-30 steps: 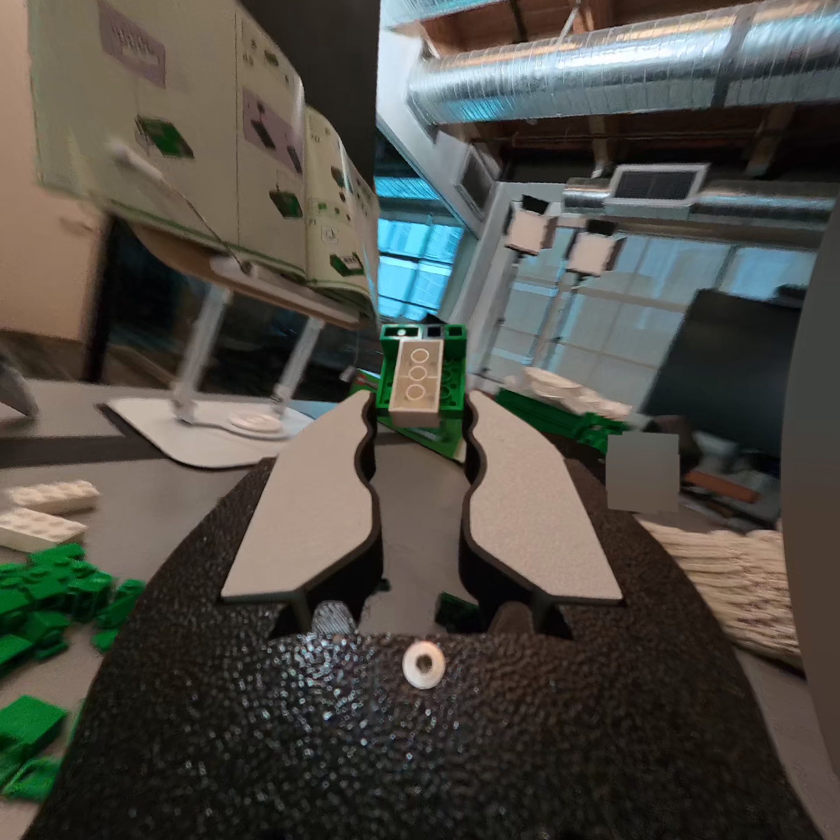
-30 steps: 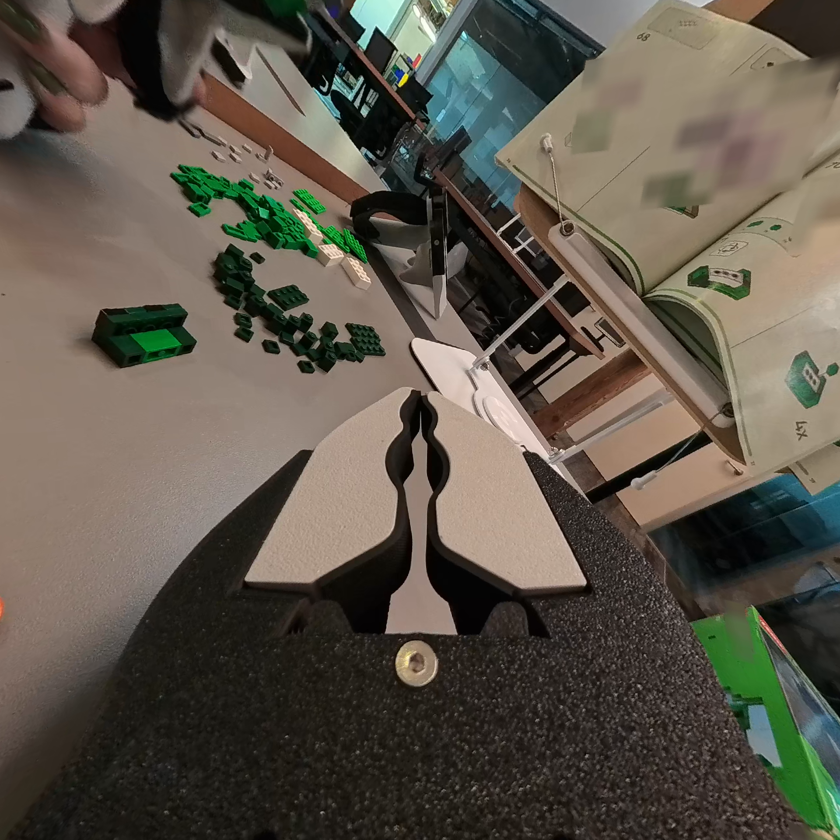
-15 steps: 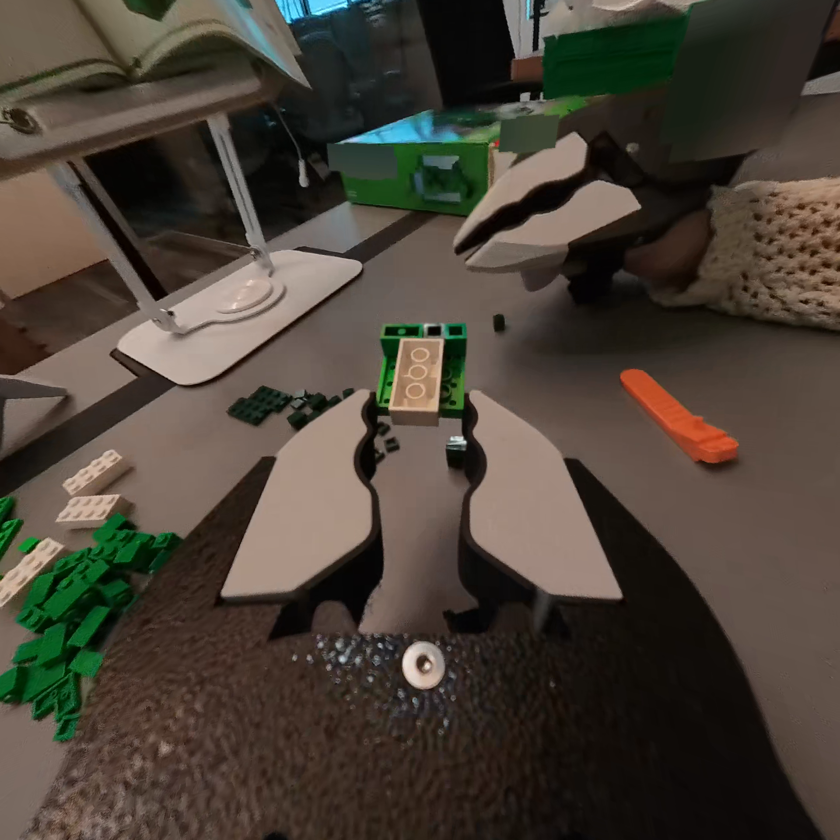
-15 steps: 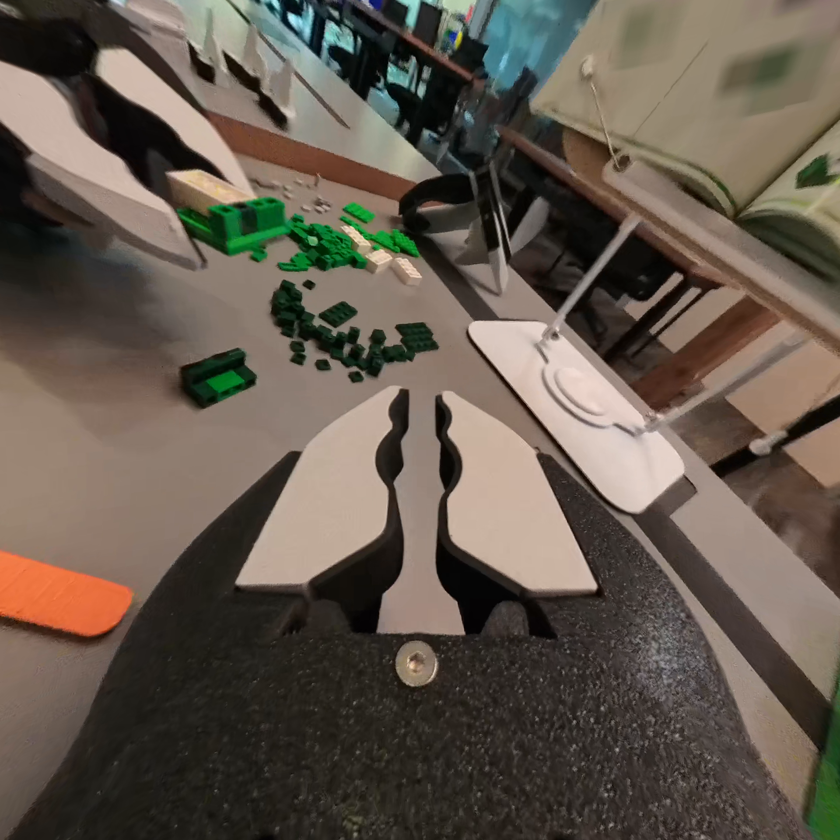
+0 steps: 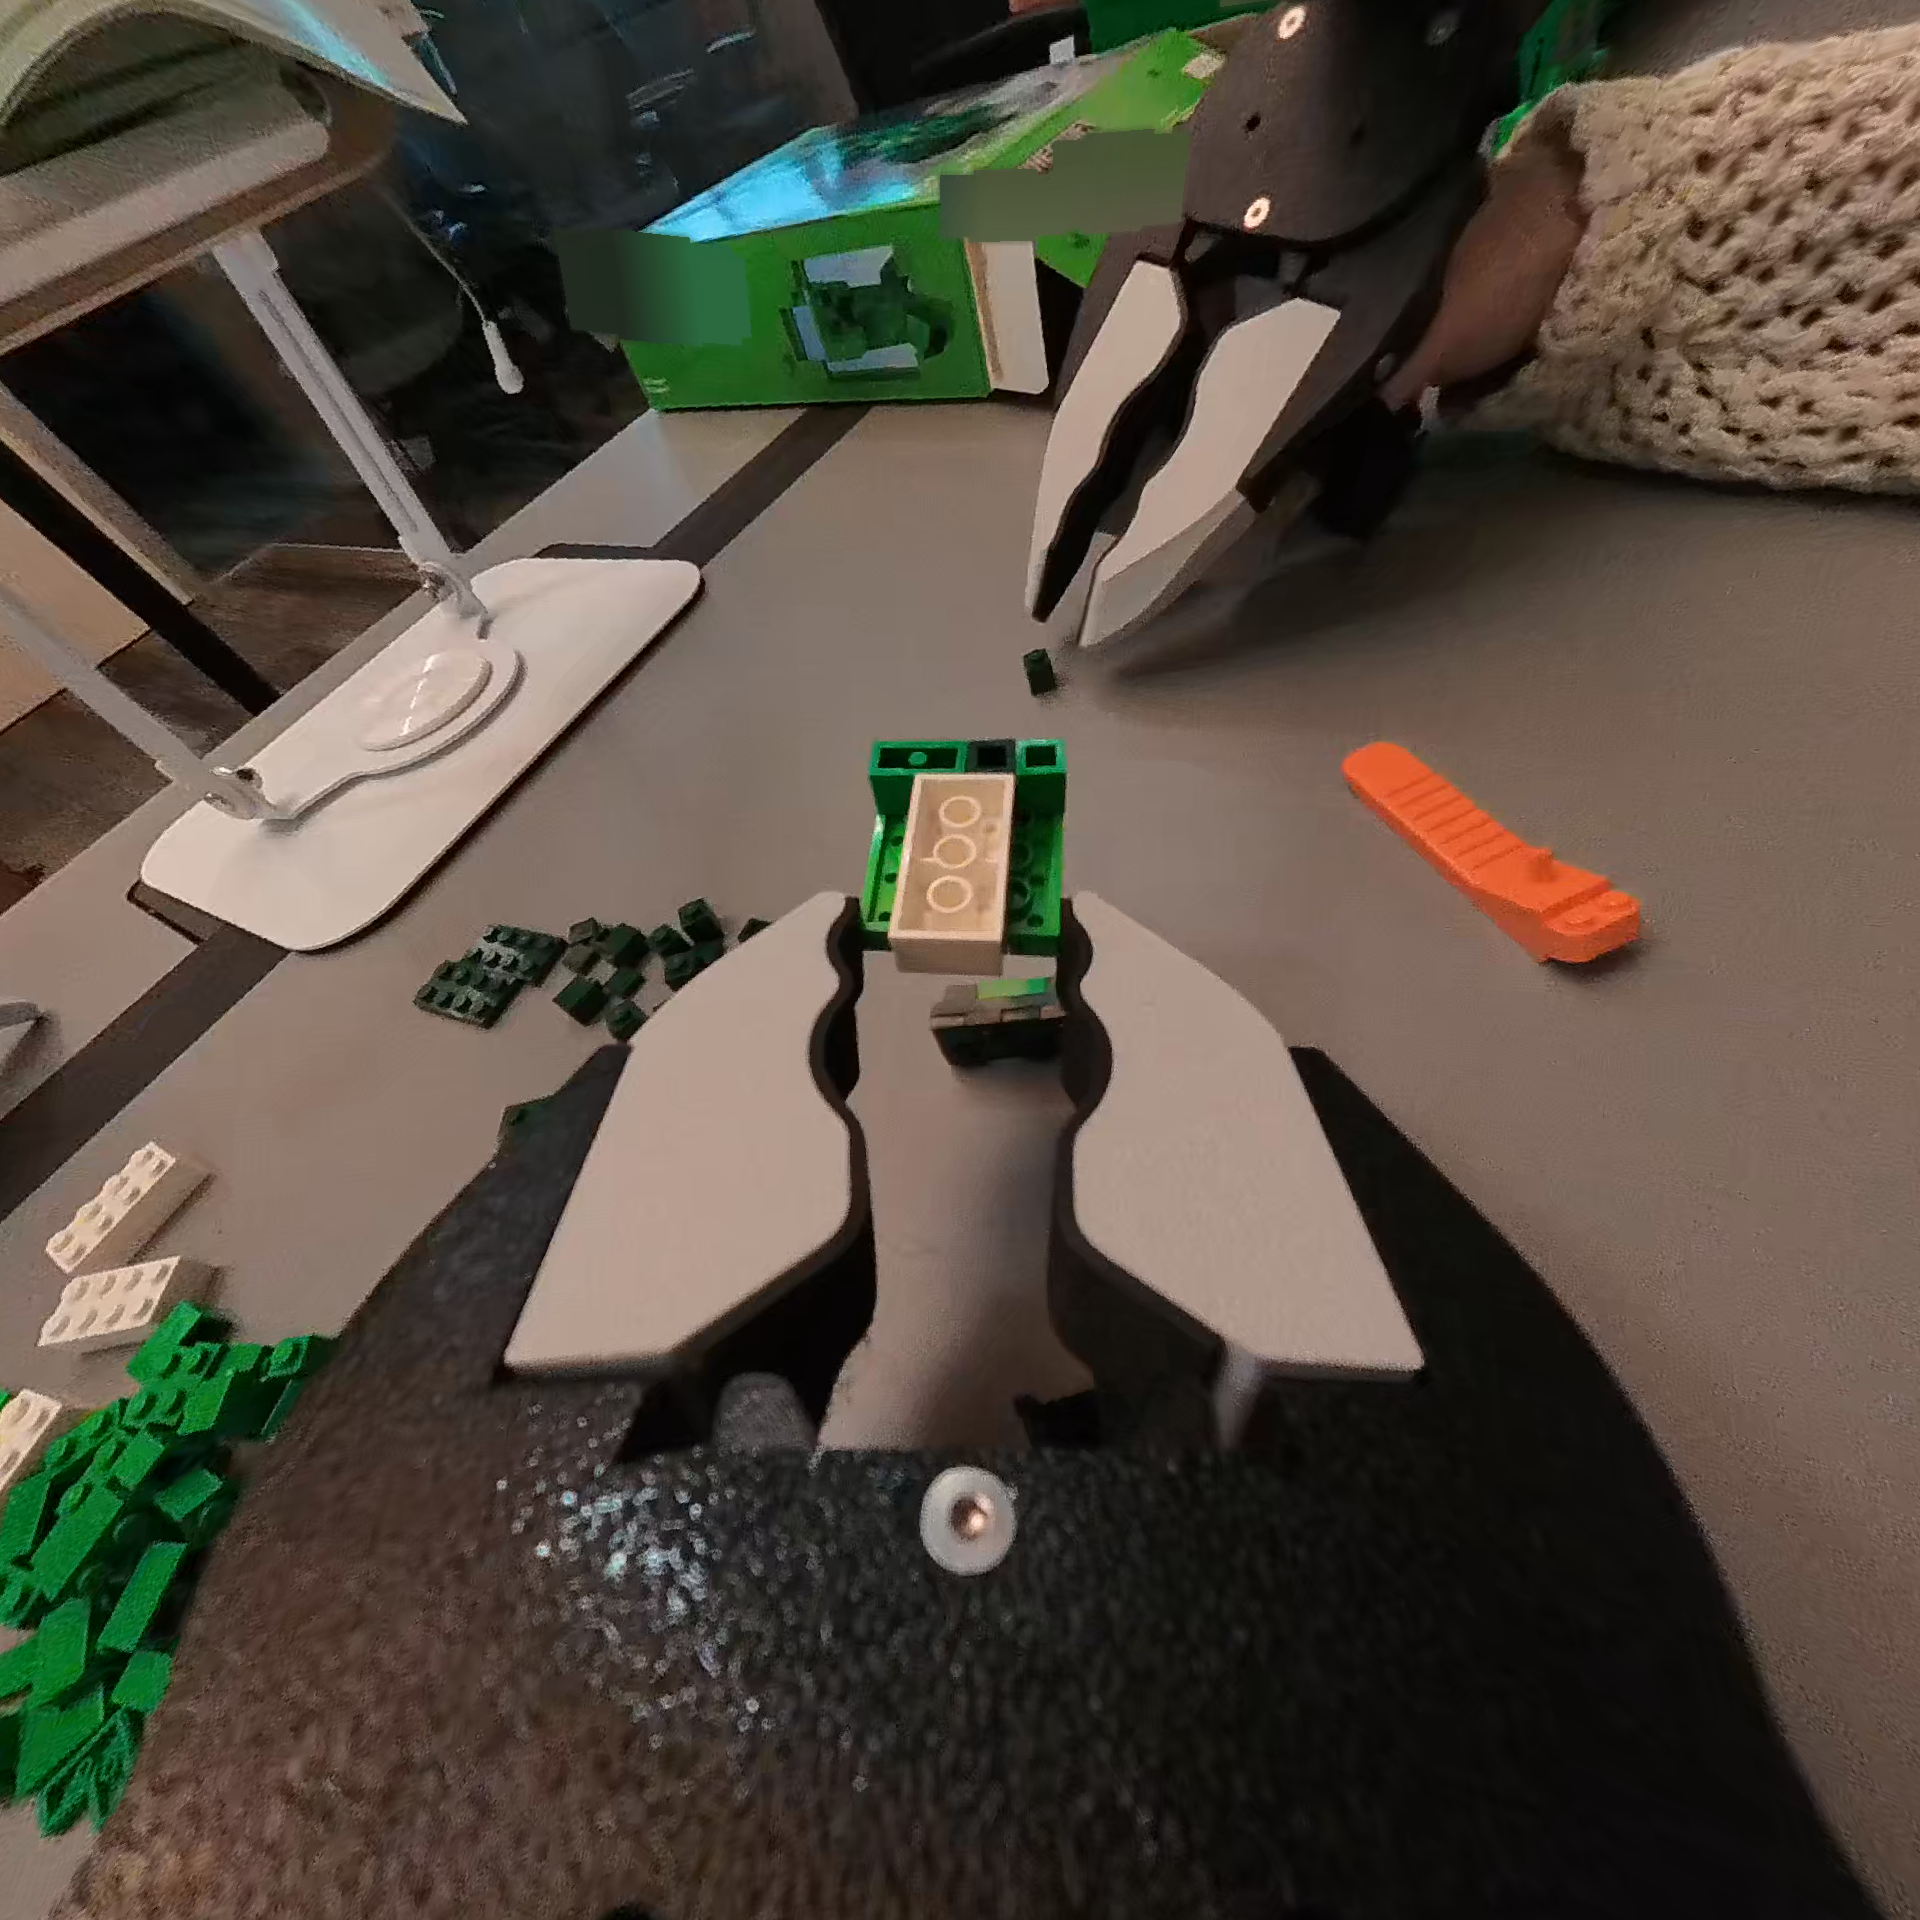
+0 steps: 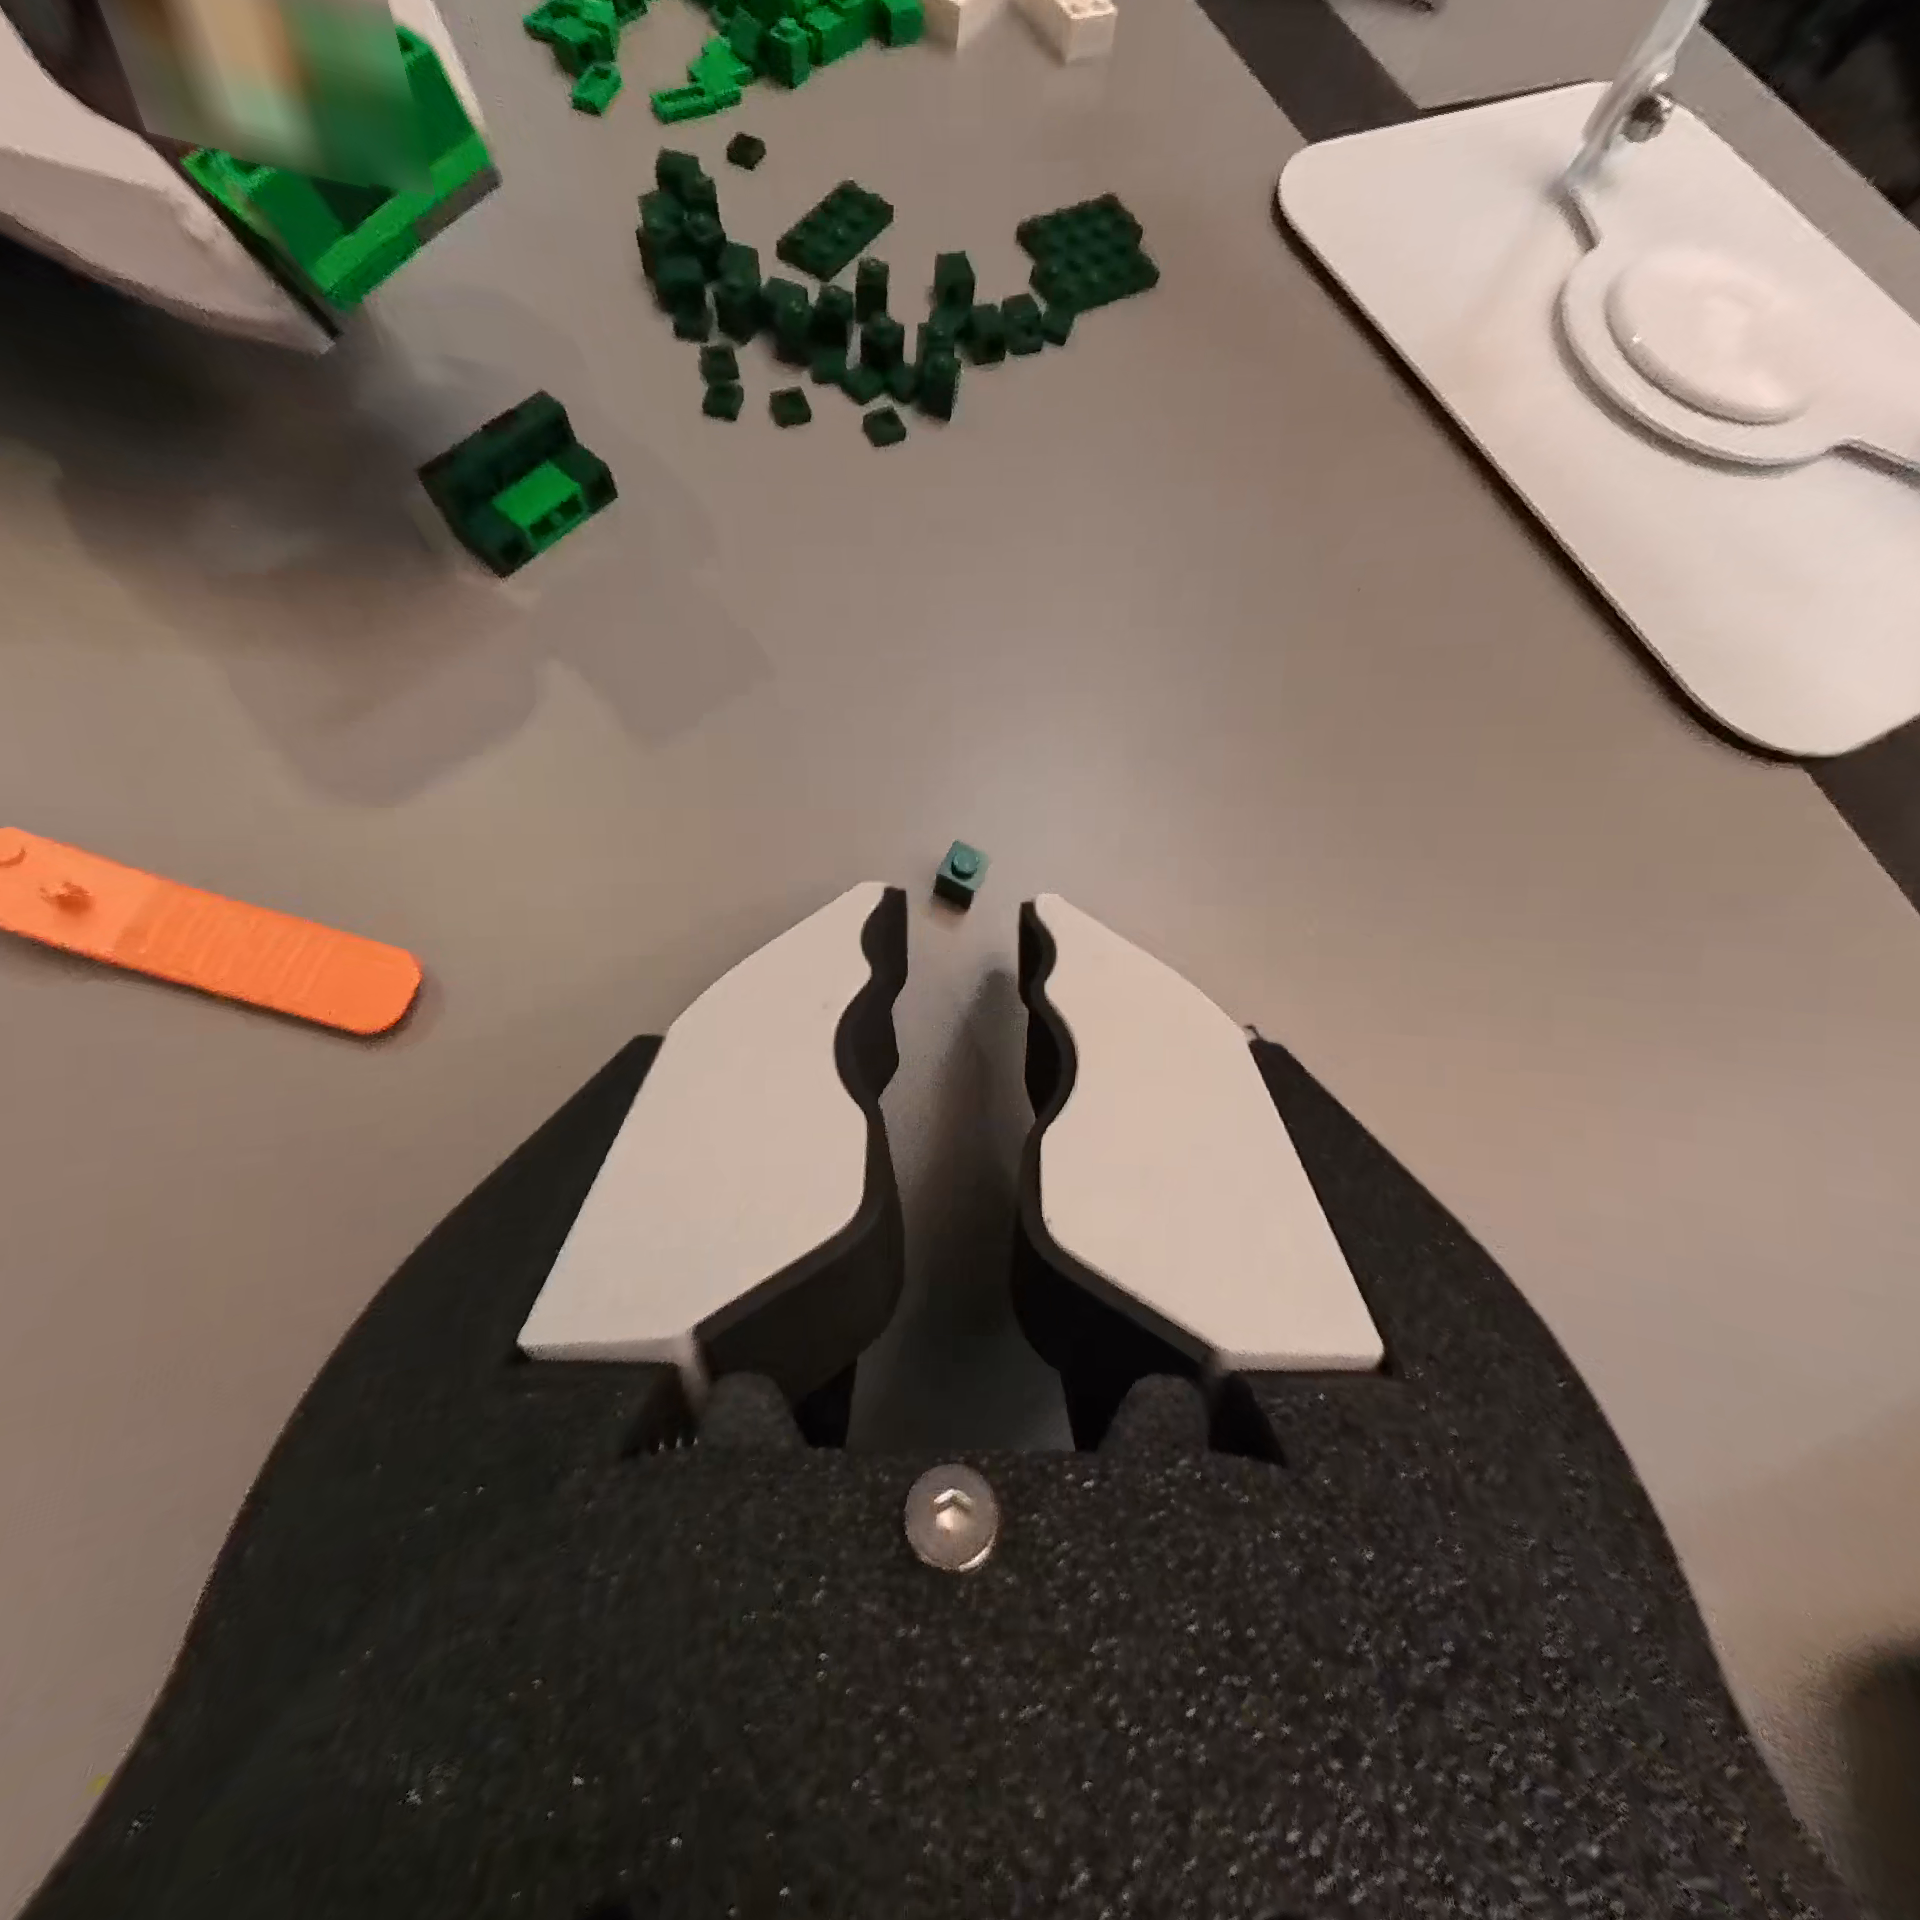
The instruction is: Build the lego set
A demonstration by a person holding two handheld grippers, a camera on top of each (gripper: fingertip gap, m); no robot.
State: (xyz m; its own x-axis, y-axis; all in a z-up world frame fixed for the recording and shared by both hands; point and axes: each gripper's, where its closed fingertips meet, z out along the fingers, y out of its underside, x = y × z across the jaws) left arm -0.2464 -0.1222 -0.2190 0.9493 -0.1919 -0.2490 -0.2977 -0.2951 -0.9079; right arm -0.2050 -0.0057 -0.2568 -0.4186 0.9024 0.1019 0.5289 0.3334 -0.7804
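Two grippers we see over the grey table. At far left lie bright green bricks and dark green bricks. Our left gripper has its jaws closed on a green-and-white block, lifted above a small dark block. Further right, our right gripper has its jaws a little apart and empty, just before a tiny dark brick. An orange tool lies at right.
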